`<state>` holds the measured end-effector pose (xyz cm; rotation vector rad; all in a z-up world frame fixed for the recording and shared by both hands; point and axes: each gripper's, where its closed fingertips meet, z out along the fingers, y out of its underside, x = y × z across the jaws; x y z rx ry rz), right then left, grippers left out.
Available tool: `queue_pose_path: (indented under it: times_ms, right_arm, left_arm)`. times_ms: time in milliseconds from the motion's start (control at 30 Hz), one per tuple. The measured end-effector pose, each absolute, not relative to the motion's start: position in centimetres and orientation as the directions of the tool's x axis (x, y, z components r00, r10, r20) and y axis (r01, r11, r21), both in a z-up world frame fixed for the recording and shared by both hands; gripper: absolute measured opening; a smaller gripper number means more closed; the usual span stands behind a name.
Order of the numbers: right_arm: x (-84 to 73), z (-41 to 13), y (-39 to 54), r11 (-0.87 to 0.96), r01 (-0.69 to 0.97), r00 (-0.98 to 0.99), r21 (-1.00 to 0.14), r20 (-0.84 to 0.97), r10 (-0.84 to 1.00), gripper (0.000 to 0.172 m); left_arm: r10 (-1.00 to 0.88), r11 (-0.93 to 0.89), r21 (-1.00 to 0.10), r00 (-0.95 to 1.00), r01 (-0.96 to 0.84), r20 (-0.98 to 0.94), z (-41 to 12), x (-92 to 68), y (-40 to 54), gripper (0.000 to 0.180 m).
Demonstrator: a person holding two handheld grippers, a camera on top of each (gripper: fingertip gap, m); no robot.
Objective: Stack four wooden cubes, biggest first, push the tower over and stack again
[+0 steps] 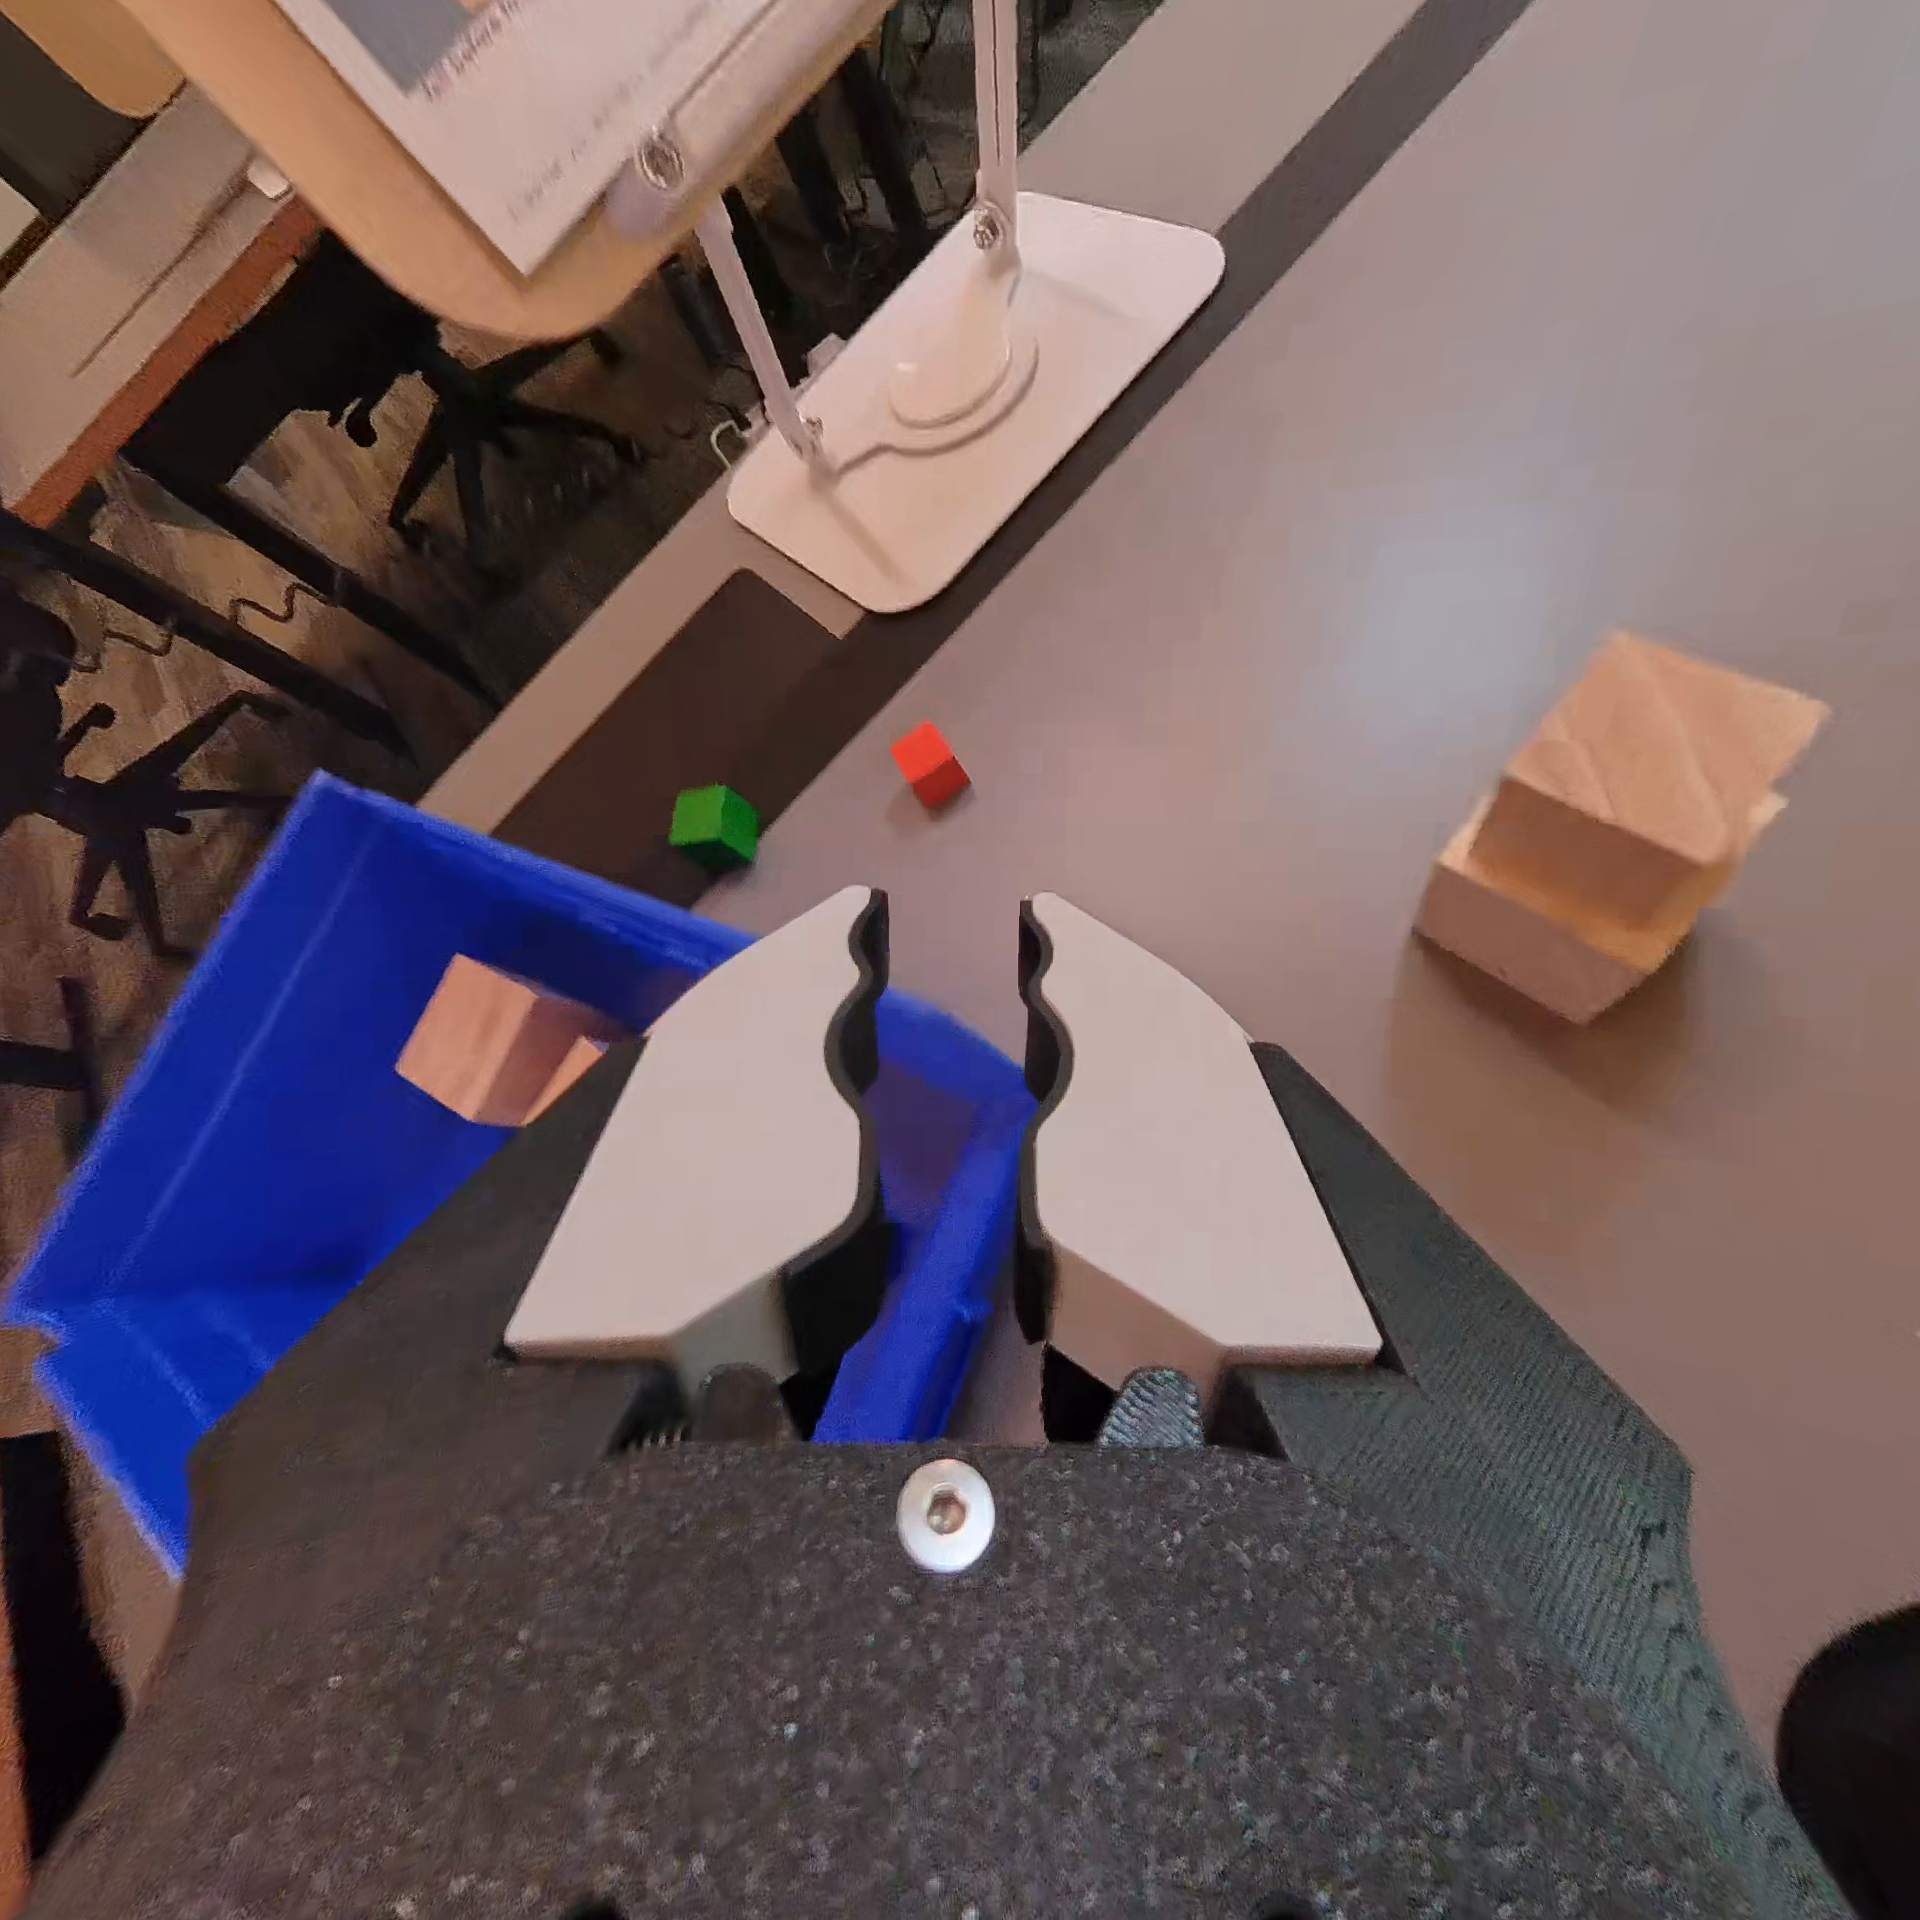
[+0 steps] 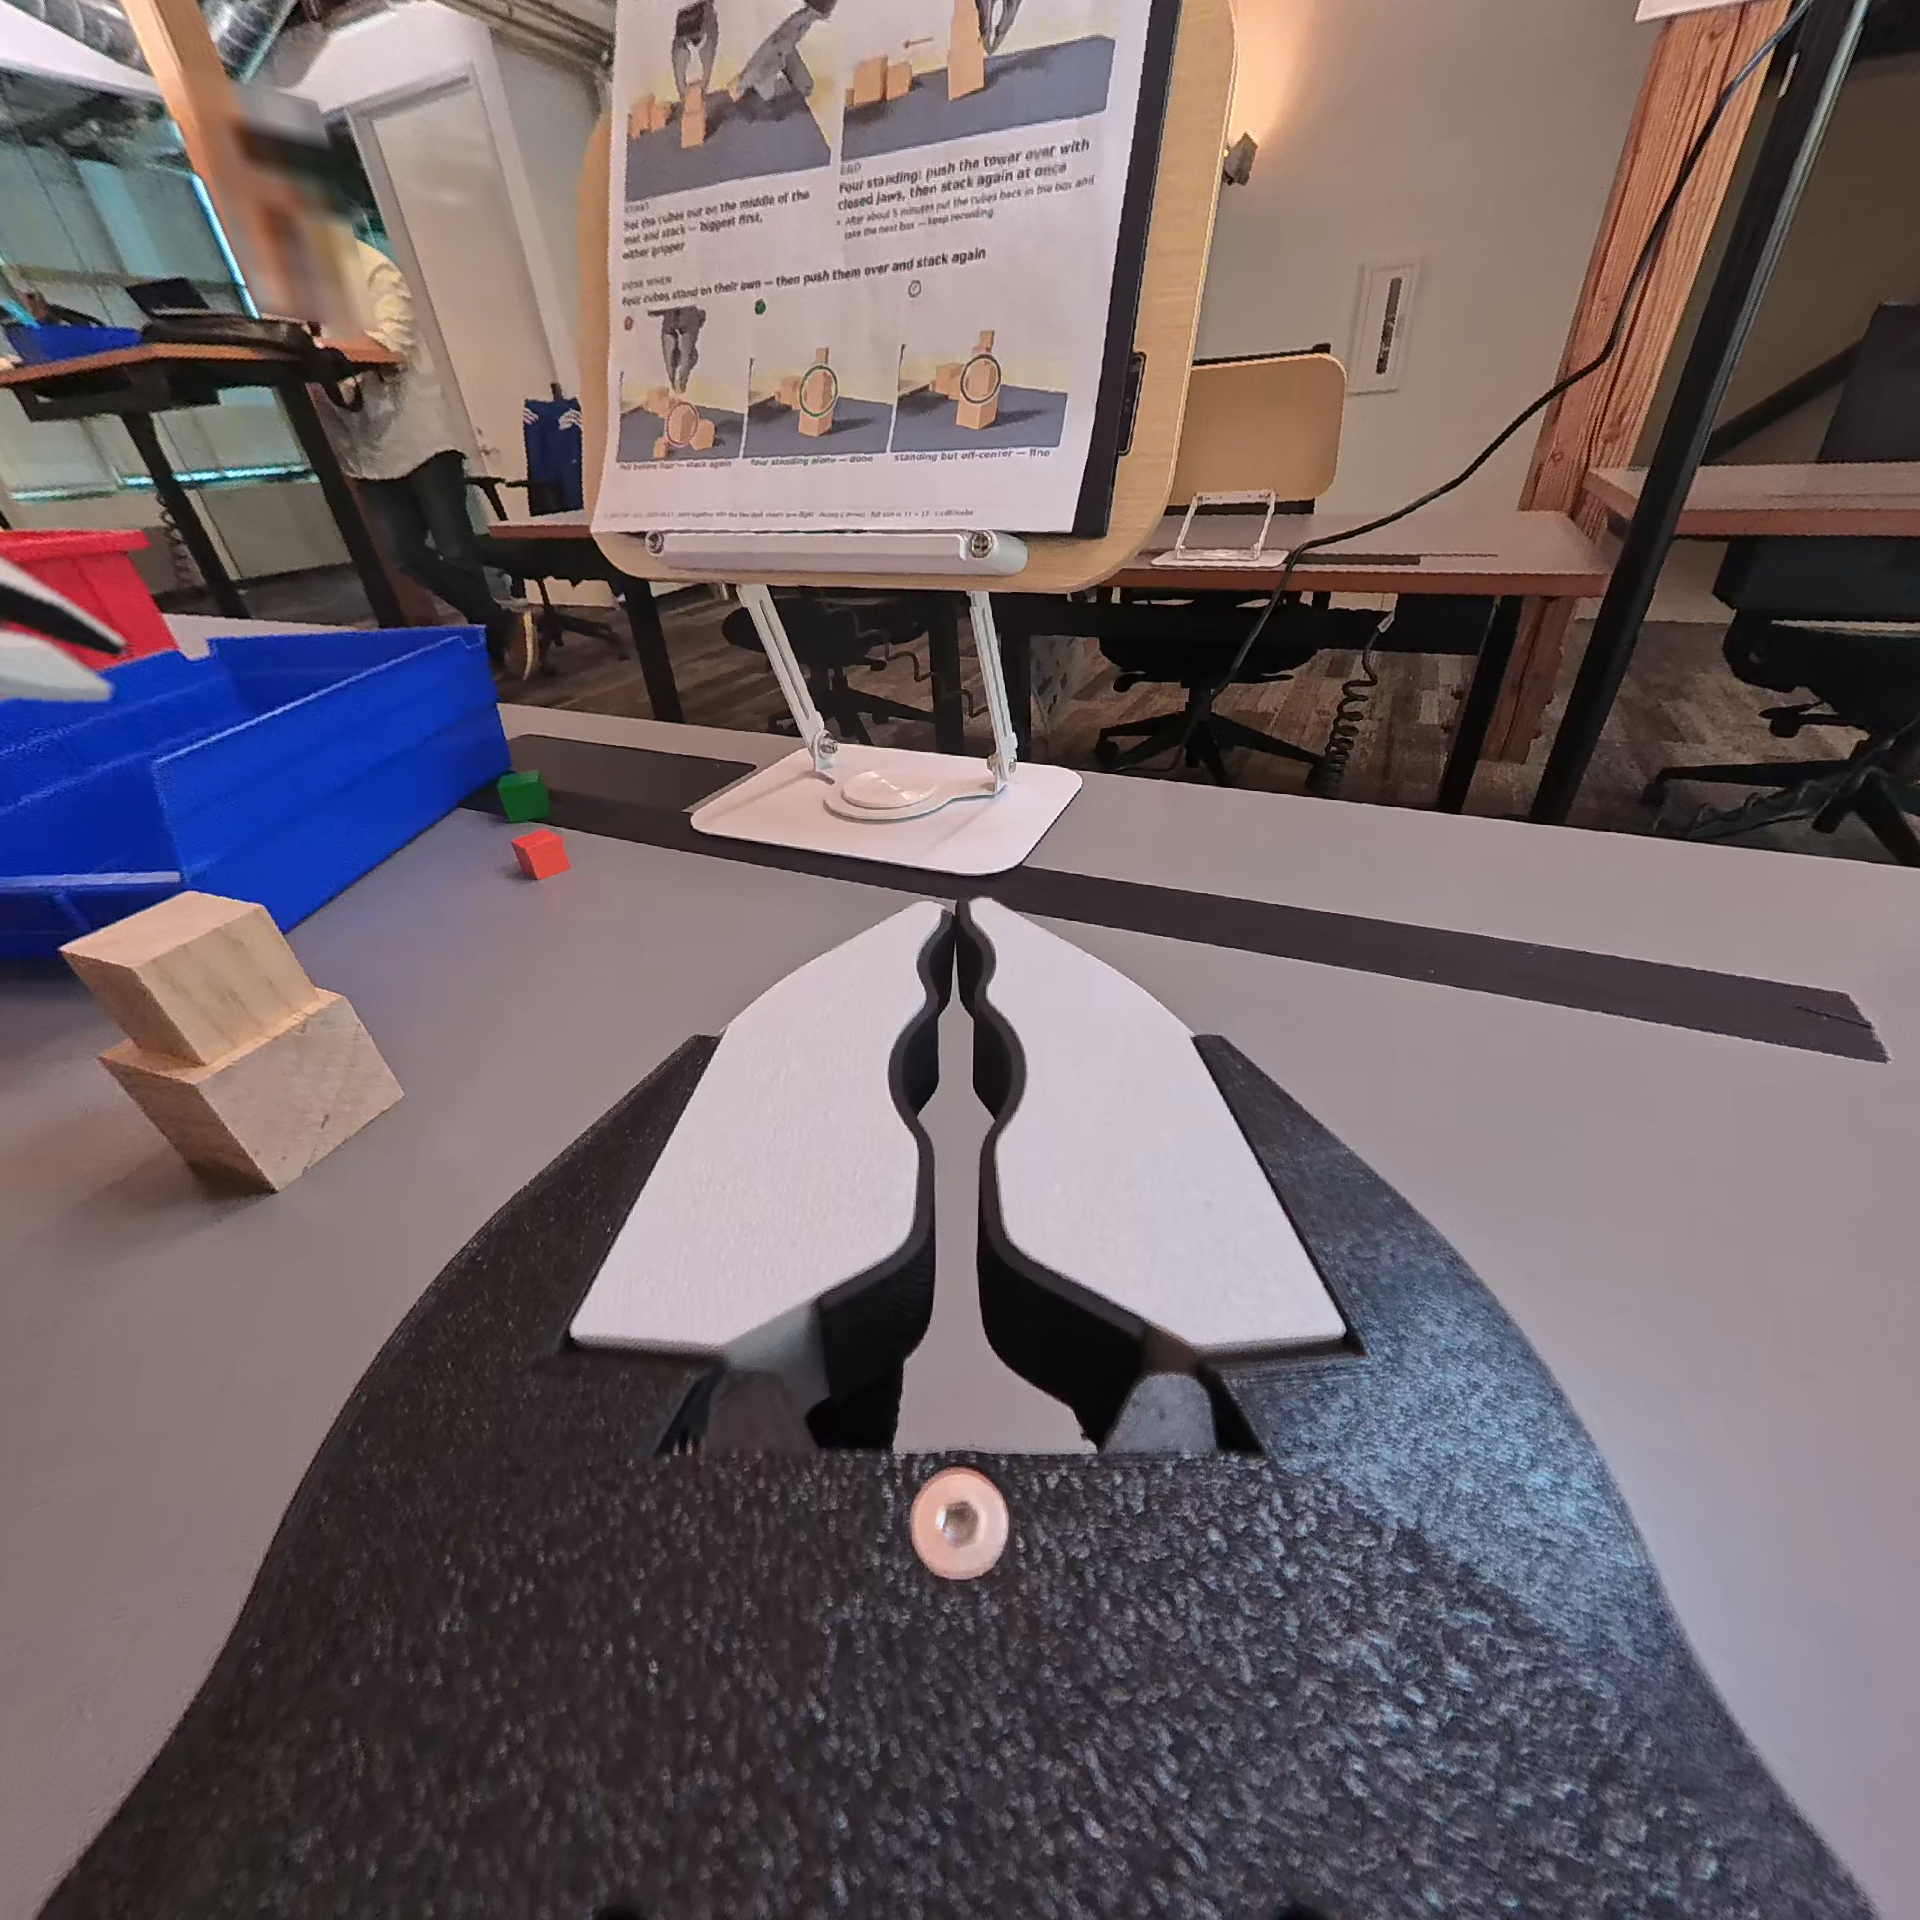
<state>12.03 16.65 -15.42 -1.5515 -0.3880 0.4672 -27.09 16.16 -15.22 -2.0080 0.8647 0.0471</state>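
Left gripper (image 1: 954,906) fingers stand spread and bare above the blue bin (image 1: 270,1091) corner; the wooden cube (image 1: 488,1044) inside lies at 10 o'clock. Right gripper (image 2: 956,912) fingers are pressed together, bare, with the two-block stack (image 2: 234,1039) at 9 o'clock on the bench (image 2: 1455,1143), well apart.

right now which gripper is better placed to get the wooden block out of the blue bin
Probably the left gripper: it hovers open above the blue bin, close to the wooden block. The right gripper is shut, farther off.

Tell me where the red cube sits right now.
The red cube rests on the grey table, left of the white stand base and just beside the green cube, near the blue bin.
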Motion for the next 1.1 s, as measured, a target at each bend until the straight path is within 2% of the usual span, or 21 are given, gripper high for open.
queue_pose_path:
  times_ms: [100, 300, 500, 800, 1000, 1100]
  right_arm:
    - [12.3, -15.1, 16.6, -0.024, -0.048, 0.858, -0.999, -0.054, 0.511, 0.0]
    - [12.9, -14.6, 16.6, -0.012, -0.059, 0.865, -0.998, -0.057, 0.499, 0.0]
    - [13.4, -14.8, 16.9, -0.023, -0.074, 0.866, -0.997, -0.076, 0.494, 0.0]
    - [13.3, -15.0, 17.0, -0.036, -0.092, 0.855, -0.995, -0.097, 0.509, 0.0]
    - [13.2, -15.5, 17.2, -0.055, -0.093, 0.852, -0.994, -0.108, 0.512, 0.0]
    - [13.1, -15.6, 17.3, -0.061, -0.097, 0.848, -0.993, -0.115, 0.517, 0.0]
  left_arm:
    - [-0.612, -0.398, -0.641, 0.71, -0.656, -0.348, -15.2, -26.2, 19.6, 0.03]
    - [-0.692, -0.551, -0.285, 0.62, -0.784, -0.37, -18.8, -28.9, 27.6, 0.043]
    - [-0.685, -0.643, -0.206, 0.674, -0.738, -0.278, -22.9, -30.6, 31.9, 0.047]
    - [-0.752, -0.63, 0.024, 0.602, -0.776, -0.268, -26.9, -33.7, 33.0, 0.049]
    - [-0.74, -0.668, 0.155, 0.625, -0.728, -0.249, -27.8, -34.7, 33.2, 0.041]
    - [-0.749, -0.659, 0.181, 0.614, -0.73, -0.251, -27.9, -34.7, 33.5, 0.035]
